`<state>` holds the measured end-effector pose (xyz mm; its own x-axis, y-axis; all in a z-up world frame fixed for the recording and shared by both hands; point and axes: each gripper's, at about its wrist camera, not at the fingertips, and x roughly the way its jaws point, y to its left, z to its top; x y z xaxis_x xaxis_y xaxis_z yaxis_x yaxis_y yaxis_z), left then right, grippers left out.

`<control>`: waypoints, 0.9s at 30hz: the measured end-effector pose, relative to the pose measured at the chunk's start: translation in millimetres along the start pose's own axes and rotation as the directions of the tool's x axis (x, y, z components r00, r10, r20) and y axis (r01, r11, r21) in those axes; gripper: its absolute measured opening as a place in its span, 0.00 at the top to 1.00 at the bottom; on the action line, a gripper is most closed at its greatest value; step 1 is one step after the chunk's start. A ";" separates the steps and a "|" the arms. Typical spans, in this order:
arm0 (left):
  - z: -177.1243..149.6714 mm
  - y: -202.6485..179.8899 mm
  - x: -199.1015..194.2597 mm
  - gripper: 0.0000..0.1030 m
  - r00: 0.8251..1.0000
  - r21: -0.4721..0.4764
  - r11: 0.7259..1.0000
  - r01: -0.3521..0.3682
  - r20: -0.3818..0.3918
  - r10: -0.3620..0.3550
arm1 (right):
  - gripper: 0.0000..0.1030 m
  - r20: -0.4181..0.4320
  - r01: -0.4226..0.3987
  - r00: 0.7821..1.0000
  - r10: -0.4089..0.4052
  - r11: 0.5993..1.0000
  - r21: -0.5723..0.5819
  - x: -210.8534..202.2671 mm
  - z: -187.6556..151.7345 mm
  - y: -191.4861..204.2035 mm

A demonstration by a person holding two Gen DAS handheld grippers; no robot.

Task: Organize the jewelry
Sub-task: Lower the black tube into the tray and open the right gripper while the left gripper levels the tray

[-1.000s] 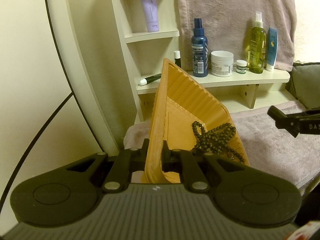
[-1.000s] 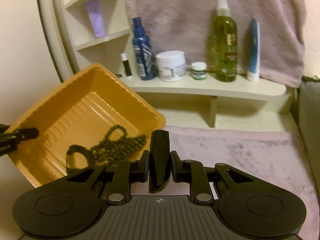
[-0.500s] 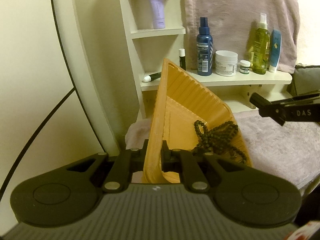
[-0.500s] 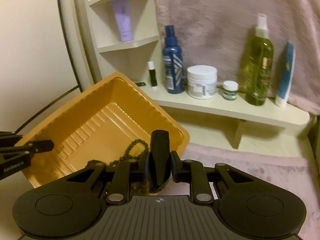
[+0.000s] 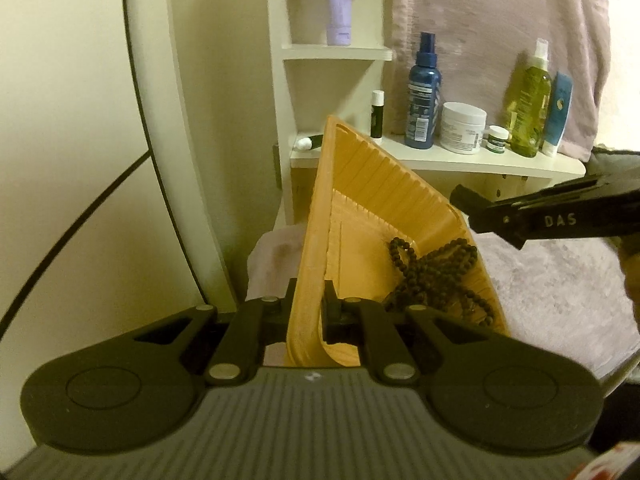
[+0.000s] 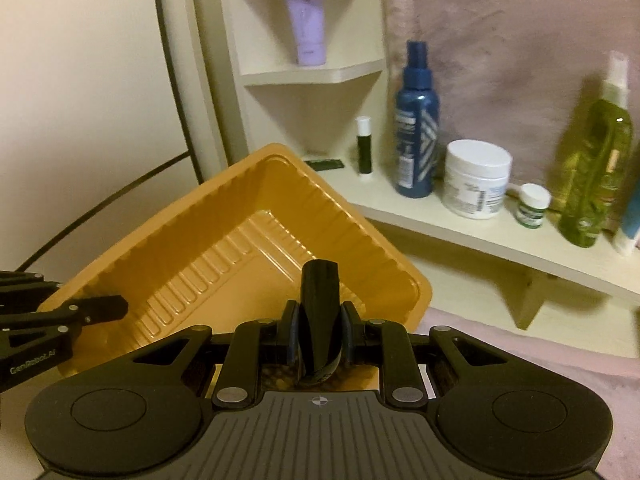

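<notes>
The left claw [image 5: 306, 304] is clamped nearly shut on the rim of the orange tray [image 5: 384, 208], which is tilted up on edge. A black bead necklace [image 5: 432, 276] lies heaped in the tray's low side, at four o'clock of that claw. The right claw [image 6: 319, 322] pinches a curved black piece [image 6: 320, 304], hovering over the tray's near corner.

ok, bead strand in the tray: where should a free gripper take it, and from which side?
Take the bead strand at the loop lying up the orange tray floor, coming from above through the open top. The tangle below is heaped against the wall.
</notes>
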<state>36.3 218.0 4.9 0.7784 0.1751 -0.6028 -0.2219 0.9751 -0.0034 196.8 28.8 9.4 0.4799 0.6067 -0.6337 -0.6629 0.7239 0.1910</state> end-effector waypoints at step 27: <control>-29.7 61.8 34.3 0.93 0.990 -0.207 0.974 0.091 -0.086 -0.111 | 0.79 -0.127 0.000 0.992 -0.006 0.999 -0.045 51.7 -5.6 8.3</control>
<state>31.8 280.3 -39.7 0.7447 0.0530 -0.6653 -0.2667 0.9374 -0.2238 213.0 64.4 -26.0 0.4068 0.5558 -0.7250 -0.6881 0.7084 0.1570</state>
